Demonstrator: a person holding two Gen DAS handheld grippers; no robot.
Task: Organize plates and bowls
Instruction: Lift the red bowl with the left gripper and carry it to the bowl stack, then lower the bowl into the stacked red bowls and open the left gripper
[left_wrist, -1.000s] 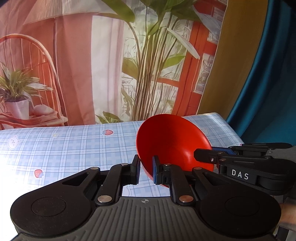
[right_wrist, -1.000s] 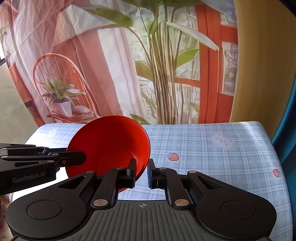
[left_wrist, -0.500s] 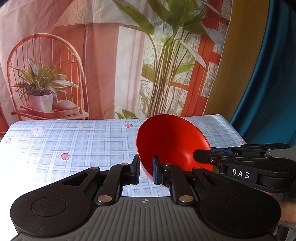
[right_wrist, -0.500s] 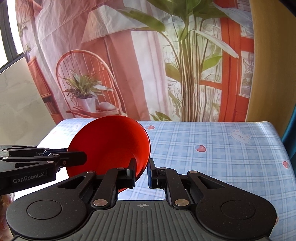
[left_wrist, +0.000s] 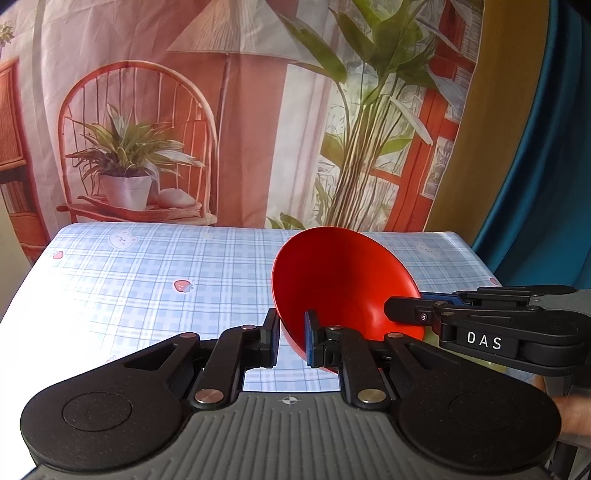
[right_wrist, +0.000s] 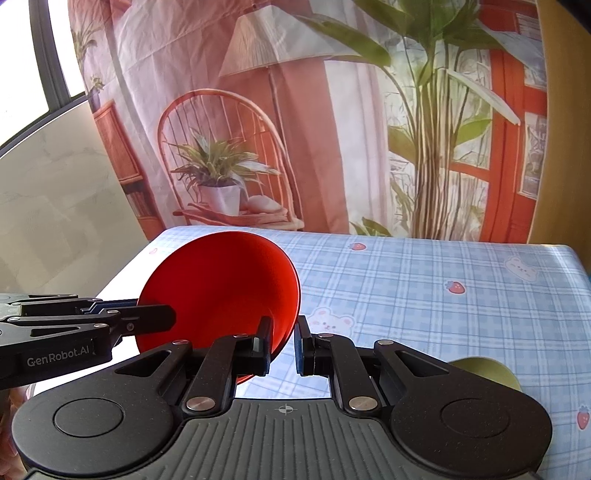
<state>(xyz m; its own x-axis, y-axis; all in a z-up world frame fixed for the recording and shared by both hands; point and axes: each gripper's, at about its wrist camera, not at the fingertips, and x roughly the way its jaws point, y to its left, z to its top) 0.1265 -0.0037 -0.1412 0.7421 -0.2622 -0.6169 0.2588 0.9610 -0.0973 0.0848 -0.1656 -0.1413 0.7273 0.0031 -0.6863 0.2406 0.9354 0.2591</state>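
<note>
Left wrist, checked tablecloth (left_wrist: 147, 280), printed backdrop (left_wrist: 258, 110)

Layout, 2 wrist views. The bowl (left_wrist: 343, 291) is held tilted above the table (left_wrist: 147, 273), between 2 grippers. The left gripper (left_wrist: 291, 338) straddles the bowl's near-left rim, 1 finger inside and 1 outside; the right gripper (left_wrist: 402, 310) enters from the right and meets the opposite rim. In the right view, a second dish (right_wrist: 491, 373) lies on the table, right of the right gripper (right_wrist: 282, 343), partly hidden behind it. The backdrop (left_wrist: 258, 110) hangs behind the table's far edge.
</note>
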